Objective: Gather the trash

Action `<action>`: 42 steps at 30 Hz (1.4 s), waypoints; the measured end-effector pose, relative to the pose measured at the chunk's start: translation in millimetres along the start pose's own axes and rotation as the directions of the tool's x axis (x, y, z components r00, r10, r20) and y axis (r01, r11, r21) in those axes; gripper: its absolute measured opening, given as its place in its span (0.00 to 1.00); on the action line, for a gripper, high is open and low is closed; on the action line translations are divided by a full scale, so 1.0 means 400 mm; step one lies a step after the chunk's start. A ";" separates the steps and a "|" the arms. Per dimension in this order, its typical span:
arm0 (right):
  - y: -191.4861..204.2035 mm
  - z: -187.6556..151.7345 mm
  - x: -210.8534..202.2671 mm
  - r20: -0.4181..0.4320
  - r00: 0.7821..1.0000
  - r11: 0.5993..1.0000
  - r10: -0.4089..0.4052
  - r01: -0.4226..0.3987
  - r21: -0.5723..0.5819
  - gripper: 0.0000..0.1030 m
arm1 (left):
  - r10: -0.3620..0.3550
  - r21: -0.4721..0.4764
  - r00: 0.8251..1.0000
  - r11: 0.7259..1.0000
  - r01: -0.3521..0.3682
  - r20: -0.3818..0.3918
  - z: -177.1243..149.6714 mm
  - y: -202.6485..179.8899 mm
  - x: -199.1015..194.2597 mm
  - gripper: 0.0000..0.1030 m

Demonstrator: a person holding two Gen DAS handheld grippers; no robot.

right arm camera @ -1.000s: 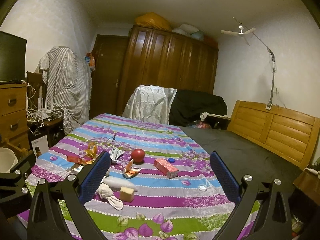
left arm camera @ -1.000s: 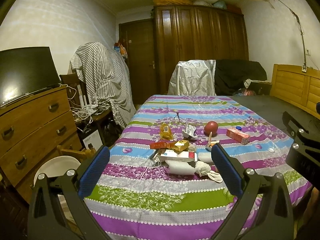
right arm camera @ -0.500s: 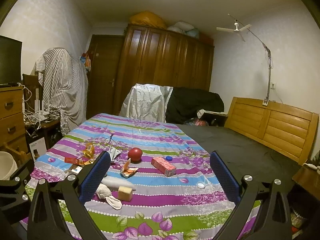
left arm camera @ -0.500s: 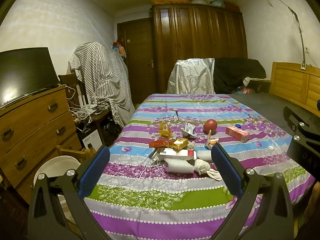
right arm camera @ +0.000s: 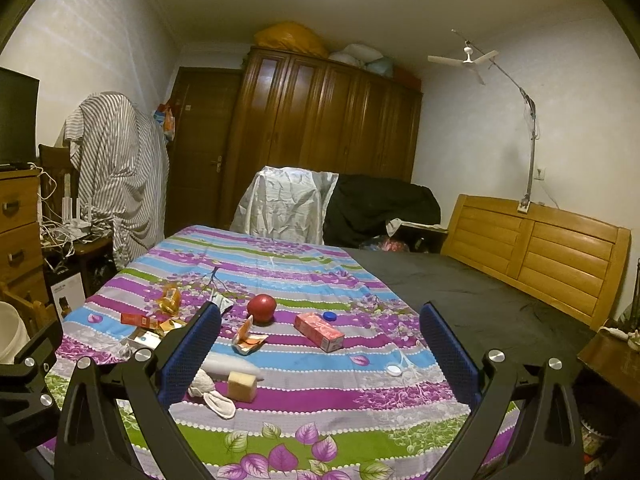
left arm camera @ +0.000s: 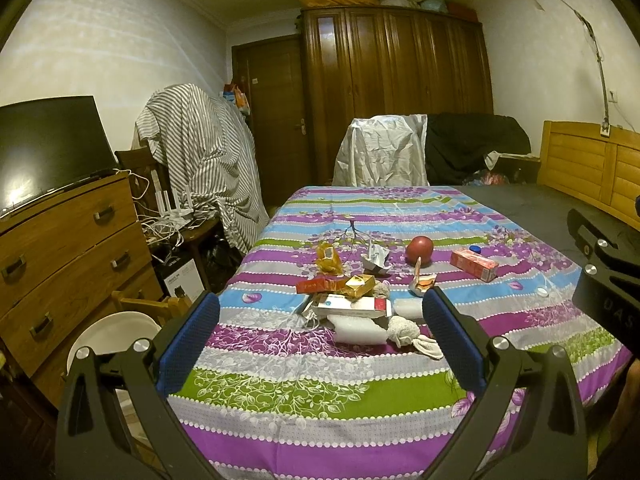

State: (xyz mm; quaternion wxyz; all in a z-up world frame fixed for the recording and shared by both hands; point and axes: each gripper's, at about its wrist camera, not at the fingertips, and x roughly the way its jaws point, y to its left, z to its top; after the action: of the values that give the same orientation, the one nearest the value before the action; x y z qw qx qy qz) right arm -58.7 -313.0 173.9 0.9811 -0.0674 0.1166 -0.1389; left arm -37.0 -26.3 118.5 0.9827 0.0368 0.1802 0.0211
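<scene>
Both grippers hang short of the bed with nothing in them: my left gripper (left arm camera: 320,332) and my right gripper (right arm camera: 320,350) each have their blue-padded jaws spread wide, which suits an approach where I have not yet picked a target. The trash lies scattered on the striped purple, blue and green bedsheet (left arm camera: 280,392), mostly in a loose cluster near the front edge, so it is all within a forward reach. Nearest my left gripper sit a white and red flat carton (left arm camera: 352,307), a white plastic-wrapped roll (left arm camera: 360,330) and a crumpled white tissue wad (left arm camera: 402,330). Further back are a round red ball (right arm camera: 261,307) and a pink rectangular box (right arm camera: 319,332), well apart from the cluster. A white plastic bin (left arm camera: 112,338) stands on the floor at the left, likely where I drop things, which I judge is why the left side starts nearest it.
</scene>
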 end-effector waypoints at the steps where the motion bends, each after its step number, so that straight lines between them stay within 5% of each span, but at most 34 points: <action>1: 0.004 0.001 -0.001 0.000 1.000 1.000 -0.003 0.003 -0.002 0.96 | -0.001 0.000 1.000 1.000 0.001 -0.001 0.000 0.000 -0.001 0.95; 11: -0.001 -0.014 0.010 -0.010 1.000 1.000 -0.011 0.011 0.002 0.96 | -0.002 0.012 1.000 1.000 0.002 -0.003 -0.019 -0.004 0.006 0.95; 17: -0.054 -0.063 0.057 -0.058 0.992 0.988 0.111 -0.104 0.112 0.96 | 0.020 0.020 1.000 1.000 -0.020 -0.013 -0.024 0.006 0.020 0.95; 25: -0.048 -0.158 0.098 -0.101 0.982 0.979 0.161 -0.146 0.144 0.96 | 0.082 0.079 0.993 0.994 -0.075 -0.088 -0.052 0.019 0.090 0.95; 35: -0.017 -0.237 0.154 -0.200 0.958 0.971 0.207 -0.176 0.162 0.96 | 0.099 0.065 0.983 0.994 -0.090 -0.156 -0.083 0.042 0.133 0.95; 42: -0.028 -0.265 0.185 -0.260 0.917 0.936 0.302 -0.234 0.263 0.96 | 0.105 0.066 0.979 0.993 -0.094 -0.176 -0.096 0.047 0.147 0.95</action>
State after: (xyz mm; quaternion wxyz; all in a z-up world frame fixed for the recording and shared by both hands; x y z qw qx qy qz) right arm -18.6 -355.6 58.1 0.9634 0.0833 0.2536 -0.0231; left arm 3.7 -2.0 63.7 0.9588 0.0717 0.2662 0.0683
